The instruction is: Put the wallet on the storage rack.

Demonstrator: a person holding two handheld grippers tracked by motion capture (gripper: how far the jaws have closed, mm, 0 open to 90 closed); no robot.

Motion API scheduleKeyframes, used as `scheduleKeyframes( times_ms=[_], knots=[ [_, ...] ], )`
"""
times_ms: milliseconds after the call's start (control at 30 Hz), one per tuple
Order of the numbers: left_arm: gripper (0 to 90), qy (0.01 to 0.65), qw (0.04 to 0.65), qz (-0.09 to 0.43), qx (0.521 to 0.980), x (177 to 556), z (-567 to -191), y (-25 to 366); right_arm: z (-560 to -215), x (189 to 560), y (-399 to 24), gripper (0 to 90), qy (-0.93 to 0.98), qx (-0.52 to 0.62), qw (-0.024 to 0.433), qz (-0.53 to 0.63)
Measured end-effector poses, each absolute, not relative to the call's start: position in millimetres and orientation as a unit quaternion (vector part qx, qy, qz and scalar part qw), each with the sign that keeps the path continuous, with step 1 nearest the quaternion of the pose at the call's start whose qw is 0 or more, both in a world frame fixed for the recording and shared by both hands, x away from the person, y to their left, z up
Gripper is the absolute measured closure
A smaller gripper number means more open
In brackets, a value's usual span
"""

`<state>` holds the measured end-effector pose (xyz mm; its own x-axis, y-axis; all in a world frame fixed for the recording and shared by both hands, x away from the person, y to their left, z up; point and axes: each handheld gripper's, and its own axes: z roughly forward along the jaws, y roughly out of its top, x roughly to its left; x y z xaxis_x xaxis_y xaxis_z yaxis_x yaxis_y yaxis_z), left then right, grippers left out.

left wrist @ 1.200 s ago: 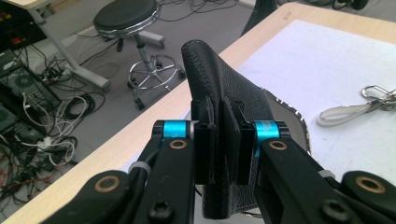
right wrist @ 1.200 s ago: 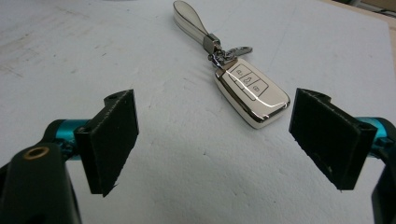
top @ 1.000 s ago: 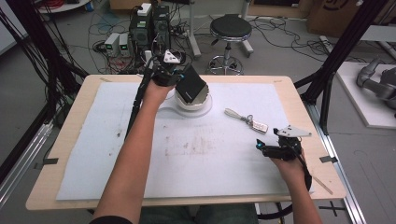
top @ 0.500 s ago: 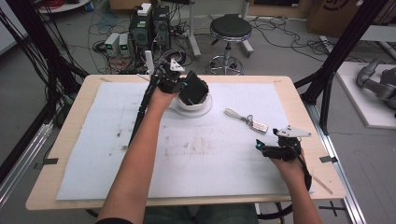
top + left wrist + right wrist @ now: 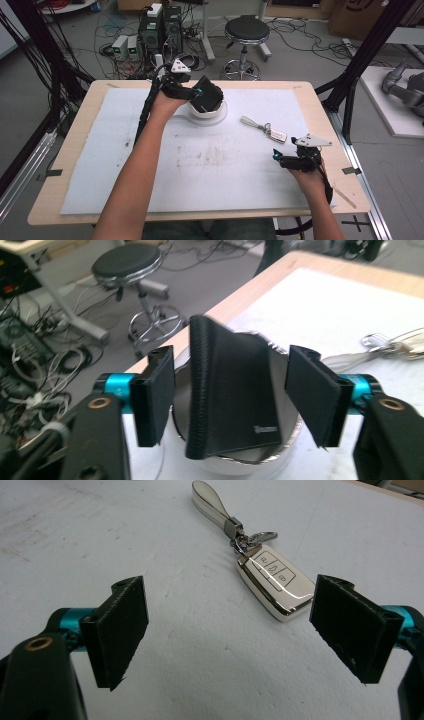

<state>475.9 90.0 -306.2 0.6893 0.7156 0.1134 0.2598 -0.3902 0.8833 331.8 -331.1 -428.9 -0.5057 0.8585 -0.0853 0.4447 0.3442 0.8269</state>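
1. Wallet (image 5: 231,395) black, leather-look, stitched spine. It stands on edge, leaning in the white bowl (image 5: 207,114) near the far edge of the tabletop (image 5: 75,145), about mid-width.
2. Handling guess: light, semi-stiff, flexes if squeezed flat-on, with a grained face that should give decent grip. Best hold looks to be across the two faces near the upper spine edge. The bowl could shift if nudged.
3. Left hand-held gripper (image 5: 230,392): jaws have just been opening and now stand apart either side of the wallet, pads clear of it.
4. Right hand-held gripper (image 5: 227,635): jaws wide apart, nothing between them, parked near the tabletop's right edge. The key fob (image 5: 275,582) with its strap lies just ahead on the white mat (image 5: 100,165).
5. Versus the earlier frame: the wallet was clamped and tilted over the bowl, and now it sits released in it. The right side is unchanged.
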Motion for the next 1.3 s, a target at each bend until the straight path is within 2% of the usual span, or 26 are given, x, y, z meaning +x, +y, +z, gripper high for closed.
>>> scheduleKeyframes(
  times_ms=[267,600,1033,1300],
  knots=[
    [33.7,0.282,0.494,0.228,0.79,445,-294,101,-428,333,-328,15.8,0.778,0.416,0.265,0.39],
    [30.2,0.257,0.524,0.195,0.788,407,-305,123,-430,335,-327,15.8,0.78,0.414,0.265,0.387],
    [24.9,0.264,0.551,0.195,0.767,361,-349,166,-429,334,-325,15.9,0.78,0.416,0.267,0.385],
    [22.1,0.286,0.553,0.175,0.762,345,-382,187,-428,338,-324,15.9,0.775,0.419,0.269,0.389]
  ],
)
